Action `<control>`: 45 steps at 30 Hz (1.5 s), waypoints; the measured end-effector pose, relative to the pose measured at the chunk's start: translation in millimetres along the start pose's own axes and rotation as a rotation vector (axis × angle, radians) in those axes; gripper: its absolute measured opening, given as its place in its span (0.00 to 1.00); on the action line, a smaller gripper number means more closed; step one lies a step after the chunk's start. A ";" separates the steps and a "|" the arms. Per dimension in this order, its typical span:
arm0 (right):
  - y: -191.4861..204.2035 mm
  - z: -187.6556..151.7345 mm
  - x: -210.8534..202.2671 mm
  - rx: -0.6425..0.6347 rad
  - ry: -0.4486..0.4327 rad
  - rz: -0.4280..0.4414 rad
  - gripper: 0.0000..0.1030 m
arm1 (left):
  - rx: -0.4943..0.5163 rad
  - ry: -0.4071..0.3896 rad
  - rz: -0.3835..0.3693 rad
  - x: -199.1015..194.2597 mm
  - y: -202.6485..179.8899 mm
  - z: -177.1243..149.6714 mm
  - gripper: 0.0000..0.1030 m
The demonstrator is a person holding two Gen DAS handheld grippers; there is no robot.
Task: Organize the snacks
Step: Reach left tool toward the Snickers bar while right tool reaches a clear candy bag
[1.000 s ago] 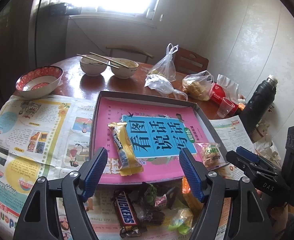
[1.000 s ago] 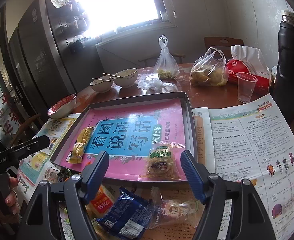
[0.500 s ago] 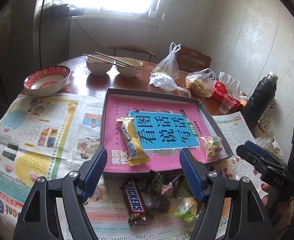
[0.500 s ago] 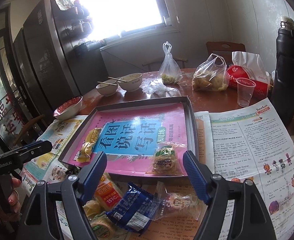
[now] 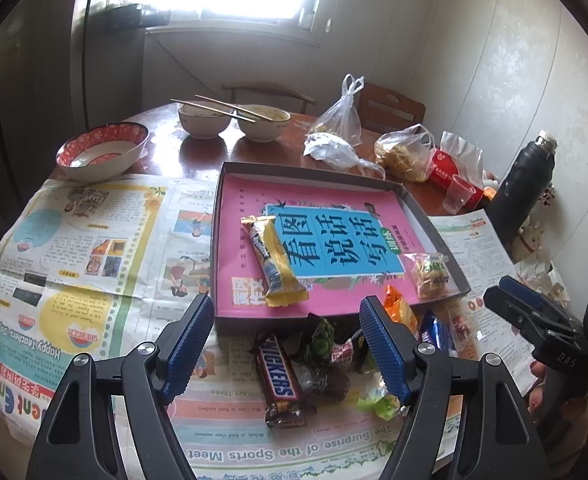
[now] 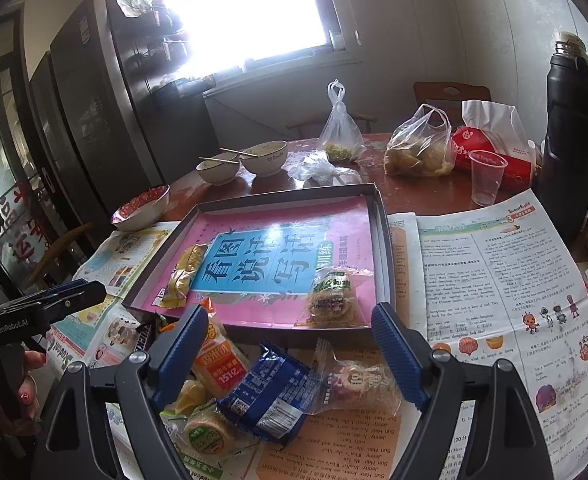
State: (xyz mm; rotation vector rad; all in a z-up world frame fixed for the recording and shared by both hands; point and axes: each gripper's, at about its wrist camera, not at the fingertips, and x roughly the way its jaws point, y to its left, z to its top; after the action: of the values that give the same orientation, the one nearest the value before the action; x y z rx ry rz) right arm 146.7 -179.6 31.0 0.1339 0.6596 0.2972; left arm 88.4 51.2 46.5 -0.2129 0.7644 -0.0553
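Snacks lie in two groups: two inside the shallow tray (image 5: 434, 220), the rest loose on the newspaper (image 5: 94, 240) just in front of its near wall. The tray sits on the worktop (image 5: 198, 160) with a pink book cover lining its floor.

Yellow bar (image 5: 274, 260): lies flat in the tray's left half, long axis running from the far wall toward the near wall, near end slightly rightward. Clear-wrapped cake (image 6: 330, 294): flat in the tray's near right corner, close to the right wall.

Snickers bar (image 5: 280, 376): on the newspaper, long axis roughly parallel to the yellow bar, name end toward the tray. Blue packet (image 6: 270, 396): on the newspaper in the loose pile, lying aslant, beside an orange packet (image 6: 218, 364).

Left hand-held gripper (image 5: 288, 346): jaws wide apart, nothing between the pads, hovering over the Snickers bar and touching no snack.

Right hand-held gripper (image 6: 290, 350): jaws opening, wide apart, empty; the blue packet lies below the gap, untouched.
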 end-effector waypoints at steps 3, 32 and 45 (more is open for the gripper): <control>-0.1 -1.5 -0.8 0.001 0.001 0.000 0.82 | -0.001 0.010 0.015 1.0 2.0 -2.6 0.74; -8.5 -27.6 -0.9 0.019 0.056 -0.016 0.82 | 0.032 0.149 0.057 27.5 5.6 -36.1 0.74; -16.0 -37.8 6.8 0.037 0.096 -0.031 0.82 | 0.037 0.164 0.058 32.7 5.0 -38.0 0.74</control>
State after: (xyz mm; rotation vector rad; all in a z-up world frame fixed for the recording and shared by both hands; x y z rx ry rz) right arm 132.1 -191.6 -6.0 0.1455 0.7620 0.2624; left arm 85.5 45.4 -3.5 -0.1520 0.9321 -0.0327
